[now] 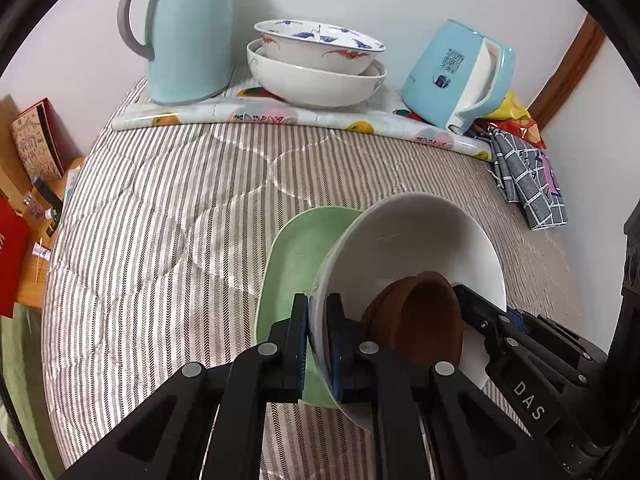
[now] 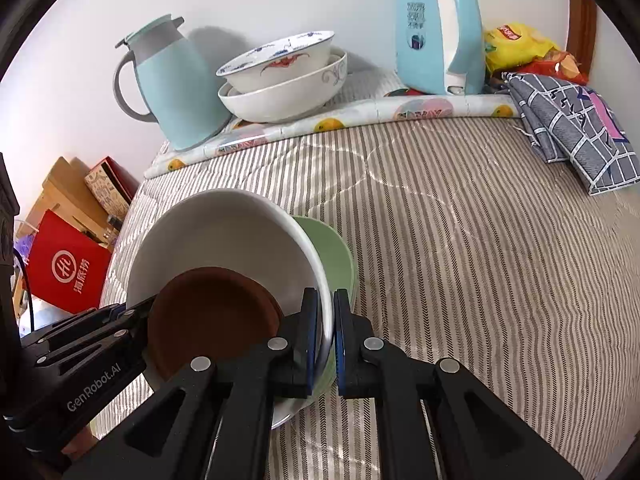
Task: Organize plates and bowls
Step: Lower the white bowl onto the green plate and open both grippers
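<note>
a white bowl (image 1: 420, 248) holds a brown dish (image 1: 420, 316), beside a pale green plate (image 1: 296, 256). the cloth (image 1: 180, 208) is grey-and-white striped; the jug (image 1: 188, 36) is light blue.

green plate (image 1: 296, 256) mostly hidden, thermos (image 1: 188, 32) top cropped

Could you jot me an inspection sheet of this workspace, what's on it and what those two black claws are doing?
Surface: striped quilt; fruit-print mat at the back.
Job's things: white bowl holding a brown dish, tilted over a green plate; two stacked bowls on the mat.
Clutter: thermos, kettle, snack bags, checked cloth.
Grippers: left claw and right claw each shut on the white bowl's rim, opposite sides.
Cables: a dark cord at the left edge.
Surroundings: white wall, red bag, boxes.
</note>
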Demonstrator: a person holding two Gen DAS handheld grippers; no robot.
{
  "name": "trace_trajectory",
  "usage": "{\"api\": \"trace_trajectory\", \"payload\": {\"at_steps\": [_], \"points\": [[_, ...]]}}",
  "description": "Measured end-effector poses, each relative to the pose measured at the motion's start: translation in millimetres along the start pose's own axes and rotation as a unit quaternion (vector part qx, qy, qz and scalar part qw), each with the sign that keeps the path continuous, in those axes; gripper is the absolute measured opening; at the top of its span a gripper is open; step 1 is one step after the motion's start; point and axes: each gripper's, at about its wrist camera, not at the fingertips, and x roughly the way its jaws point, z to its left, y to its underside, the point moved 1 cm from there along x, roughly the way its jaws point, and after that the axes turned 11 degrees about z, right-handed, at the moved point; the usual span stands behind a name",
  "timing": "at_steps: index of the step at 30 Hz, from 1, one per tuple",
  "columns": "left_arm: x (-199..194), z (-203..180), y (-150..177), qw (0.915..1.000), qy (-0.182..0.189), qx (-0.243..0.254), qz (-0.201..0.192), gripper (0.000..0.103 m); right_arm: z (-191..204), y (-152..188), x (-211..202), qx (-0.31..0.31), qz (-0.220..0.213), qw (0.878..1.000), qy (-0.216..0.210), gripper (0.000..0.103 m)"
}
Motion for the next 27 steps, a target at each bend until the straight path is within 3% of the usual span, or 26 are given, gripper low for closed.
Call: {"api": "trace_trajectory", "payload": {"at_steps": [10, 20, 27], "points": [[20, 8, -5, 0.9997, 0.005, -0.007, 0.021, 0.010, -2, -6, 20, 0.003, 0.025, 1.000, -0.002, 0.008], [30, 20, -13, 0.9984, 0.037, -0.024, 0.035, 0.012, 0, -15, 25, -0.010, 0.028, 1.000, -0.011, 0.011], [30, 18, -13, 0.9992, 0.026, -0.015, 0.026, 0.012, -2, -16, 28, -0.019, 0.028, 0.999, -0.012, 0.015]]}}
